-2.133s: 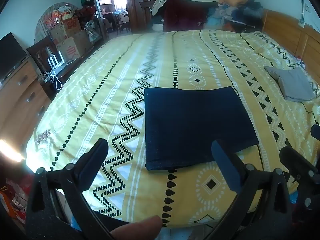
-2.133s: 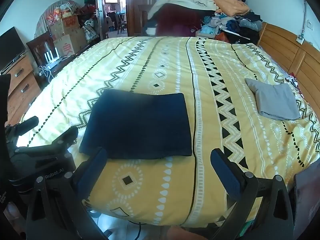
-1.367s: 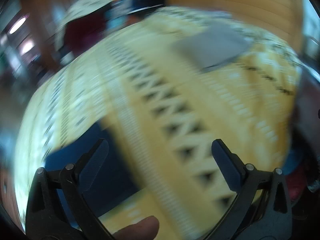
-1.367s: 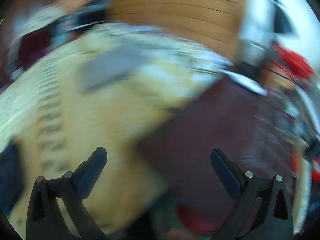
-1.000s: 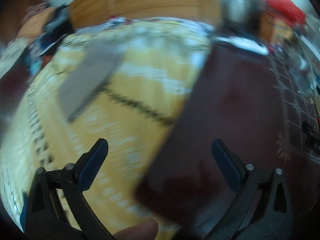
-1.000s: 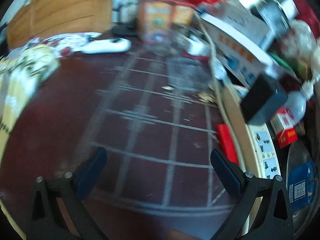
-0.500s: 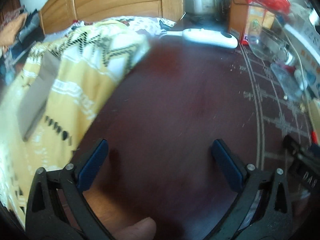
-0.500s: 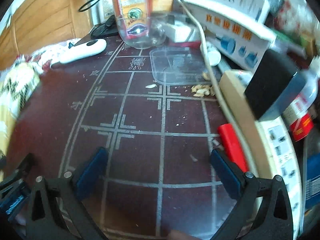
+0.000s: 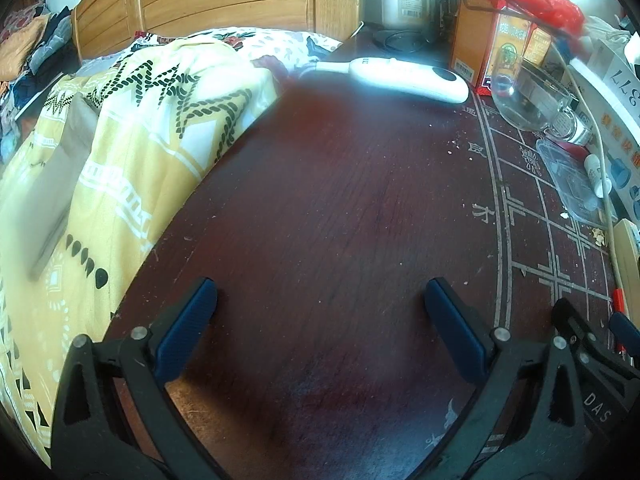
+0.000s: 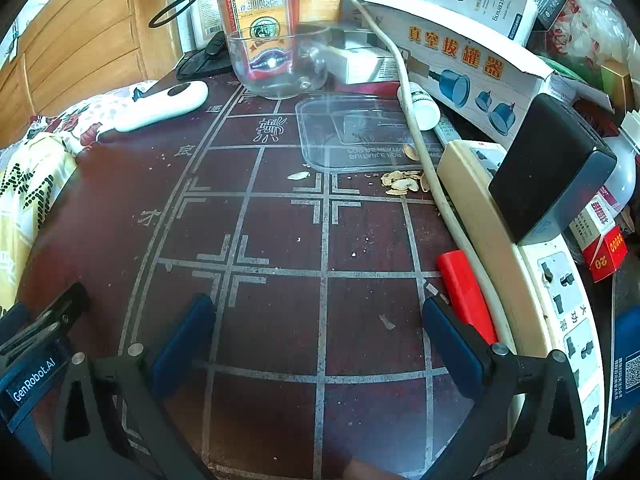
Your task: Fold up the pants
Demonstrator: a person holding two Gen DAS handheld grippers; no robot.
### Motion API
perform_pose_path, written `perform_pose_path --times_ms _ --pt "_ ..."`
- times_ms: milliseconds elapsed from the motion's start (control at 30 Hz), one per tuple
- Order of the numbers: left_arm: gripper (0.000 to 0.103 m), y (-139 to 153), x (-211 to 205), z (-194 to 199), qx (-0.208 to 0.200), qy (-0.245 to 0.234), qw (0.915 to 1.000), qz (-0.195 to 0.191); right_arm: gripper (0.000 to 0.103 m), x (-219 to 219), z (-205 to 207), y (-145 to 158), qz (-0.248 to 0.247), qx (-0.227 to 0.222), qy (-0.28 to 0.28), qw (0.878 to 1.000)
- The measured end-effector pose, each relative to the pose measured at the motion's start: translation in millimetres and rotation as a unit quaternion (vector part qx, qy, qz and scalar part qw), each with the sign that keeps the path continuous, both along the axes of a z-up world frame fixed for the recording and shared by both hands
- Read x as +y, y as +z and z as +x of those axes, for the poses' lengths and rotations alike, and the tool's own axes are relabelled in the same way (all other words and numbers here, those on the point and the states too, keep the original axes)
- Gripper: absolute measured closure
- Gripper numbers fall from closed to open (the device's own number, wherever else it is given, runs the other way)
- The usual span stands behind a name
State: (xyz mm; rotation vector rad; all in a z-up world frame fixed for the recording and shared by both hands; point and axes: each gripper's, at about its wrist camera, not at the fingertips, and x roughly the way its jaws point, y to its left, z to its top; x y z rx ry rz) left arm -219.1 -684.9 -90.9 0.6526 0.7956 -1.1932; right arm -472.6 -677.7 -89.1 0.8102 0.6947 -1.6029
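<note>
The folded dark blue pants are out of both views. My left gripper (image 9: 320, 300) is open and empty, low over a dark red wooden table (image 9: 340, 220). My right gripper (image 10: 318, 312) is also open and empty, over the same table's chessboard lines (image 10: 324, 240). The right gripper's body (image 9: 592, 360) shows at the lower right of the left wrist view, and the left gripper's body (image 10: 36, 352) at the lower left of the right wrist view. The yellow patterned bedspread (image 9: 120, 140) lies left of the table, with a folded grey garment (image 9: 44, 200) on it.
A white handheld device (image 9: 400, 76), a glass bowl (image 10: 276, 60), a clear plastic lid (image 10: 360, 136), boxes (image 10: 460, 56), a power strip (image 10: 540, 272) with a black adapter (image 10: 552, 168), a red lighter (image 10: 464, 296) and seed shells (image 10: 400, 180) crowd the table's far and right sides. A wooden headboard (image 9: 224, 0) stands behind.
Both grippers have swung right, away from the bed with the folded pants, to the cluttered table. Over the last half second they have settled lower and nearly still. Both stay open.
</note>
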Motion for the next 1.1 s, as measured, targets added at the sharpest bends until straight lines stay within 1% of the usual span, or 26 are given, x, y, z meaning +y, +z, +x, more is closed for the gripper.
perform_pose_path --times_ms 1100 --pt "0.000 1.0 1.0 0.3 0.002 -0.006 1.0000 -0.002 0.000 0.0 0.2 -0.6 -0.001 0.000 0.004 1.000"
